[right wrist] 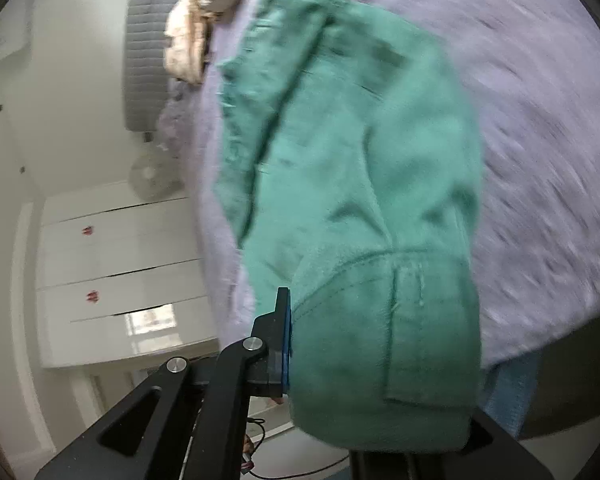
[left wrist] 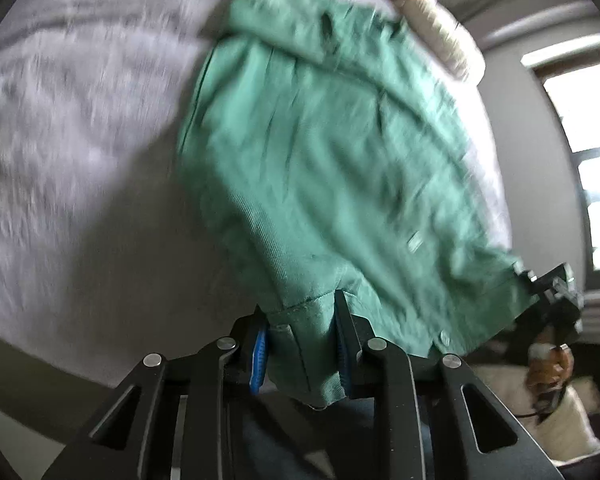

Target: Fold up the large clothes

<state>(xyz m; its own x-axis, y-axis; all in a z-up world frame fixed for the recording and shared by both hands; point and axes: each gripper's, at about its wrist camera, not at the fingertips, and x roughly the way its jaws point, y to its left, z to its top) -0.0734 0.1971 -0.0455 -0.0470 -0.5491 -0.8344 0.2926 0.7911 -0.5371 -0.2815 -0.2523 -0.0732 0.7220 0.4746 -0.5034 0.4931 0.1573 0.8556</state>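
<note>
Green trousers (left wrist: 320,152) lay stretched over a pale grey bedspread (left wrist: 80,140), waistband end lifted off it toward both cameras, far end still on the bed near a beige bundle of cloth (left wrist: 432,12). Left gripper (left wrist: 300,344) was clamped on a bunched fold of the waistband, blue pads (left wrist: 259,356) pressed against the fabric from both sides. Right gripper (left wrist: 556,292), seen from the left wrist, was pinched on the opposite waistband corner, beside a button (left wrist: 445,336). From the right wrist, only one black finger with its blue pad (right wrist: 287,340) showed, flat against the green cloth; the other was buried under the fabric. White wardrobe doors (right wrist: 120,276) stood beyond the bed, a bright window (left wrist: 588,160) on the other side. Both views were smeared with blur.
</note>
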